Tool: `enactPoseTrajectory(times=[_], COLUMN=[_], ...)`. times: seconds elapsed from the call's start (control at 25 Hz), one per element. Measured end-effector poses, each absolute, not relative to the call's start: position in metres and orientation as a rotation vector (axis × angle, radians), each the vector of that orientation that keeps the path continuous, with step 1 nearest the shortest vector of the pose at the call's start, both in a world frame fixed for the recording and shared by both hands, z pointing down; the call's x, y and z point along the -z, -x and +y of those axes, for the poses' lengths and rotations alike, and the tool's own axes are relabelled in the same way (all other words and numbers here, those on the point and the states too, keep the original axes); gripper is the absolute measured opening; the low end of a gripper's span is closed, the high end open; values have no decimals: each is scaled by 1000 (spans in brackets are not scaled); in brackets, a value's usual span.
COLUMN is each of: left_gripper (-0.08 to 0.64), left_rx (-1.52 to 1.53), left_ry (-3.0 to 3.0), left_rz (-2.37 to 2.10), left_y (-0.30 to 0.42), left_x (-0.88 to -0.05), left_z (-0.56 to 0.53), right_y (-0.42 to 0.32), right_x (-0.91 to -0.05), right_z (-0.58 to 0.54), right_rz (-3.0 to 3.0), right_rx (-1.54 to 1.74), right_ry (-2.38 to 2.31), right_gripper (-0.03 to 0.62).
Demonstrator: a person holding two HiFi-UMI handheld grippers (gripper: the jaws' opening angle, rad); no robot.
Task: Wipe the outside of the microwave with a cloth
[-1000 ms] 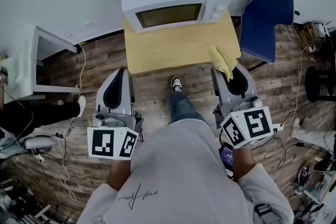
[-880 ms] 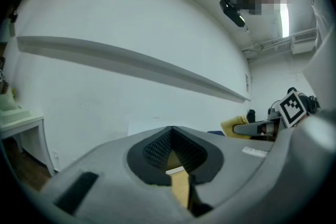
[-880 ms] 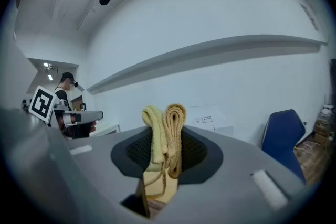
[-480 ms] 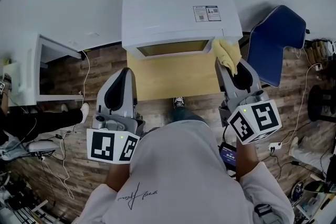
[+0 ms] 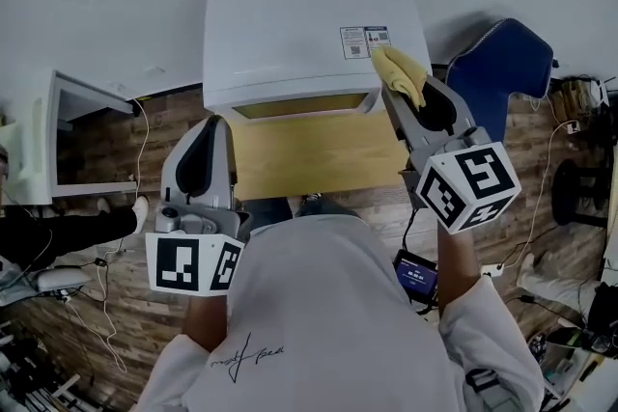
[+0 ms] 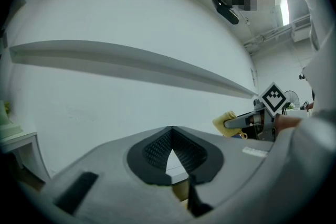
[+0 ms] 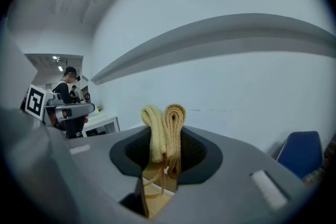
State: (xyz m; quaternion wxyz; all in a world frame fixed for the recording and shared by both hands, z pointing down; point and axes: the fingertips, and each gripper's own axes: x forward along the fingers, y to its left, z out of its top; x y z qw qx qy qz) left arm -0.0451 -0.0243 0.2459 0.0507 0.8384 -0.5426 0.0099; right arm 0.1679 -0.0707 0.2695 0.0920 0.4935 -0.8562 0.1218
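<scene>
A white microwave (image 5: 299,39) stands on a small yellow table (image 5: 319,159), seen from above in the head view. My right gripper (image 5: 406,84) is shut on a folded yellow cloth (image 5: 398,72), which lies over the front right corner of the microwave's top, beside a printed label (image 5: 365,41). In the right gripper view the cloth (image 7: 165,131) sticks up between the jaws. My left gripper (image 5: 208,135) hangs level with the microwave's front left corner, jaws shut with nothing in them. From the left gripper view the cloth (image 6: 224,123) shows at the right.
A blue chair (image 5: 497,72) stands right of the table. A white cabinet (image 5: 58,140) is at the left. Cables run over the wooden floor (image 5: 106,304). A white wall (image 5: 116,5) is behind the microwave. A person stands far off in the right gripper view.
My right gripper has carried the cloth up from the table's front edge onto the microwave's top right corner. The left gripper has shifted forward a little, and the head has moved over the microwave.
</scene>
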Motion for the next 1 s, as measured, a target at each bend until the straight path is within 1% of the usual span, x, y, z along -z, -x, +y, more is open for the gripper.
enactPoseTrajectory(times=[0.44,1.0], left_gripper=[-8,-8], left_rx=[29,-3], left_ry=[-2591,-2555], left_rz=[-1537,-1471], left_y=[40,51], left_x=[-254,-274], left_z=[-53,-86], right_y=[-189,-220], right_x=[-271,-312], right_z=[-140,-258], right_rz=[-2428,-2210], right_rx=[-309,-424], right_ry=[-1504,-1552], right_gripper=[123,123])
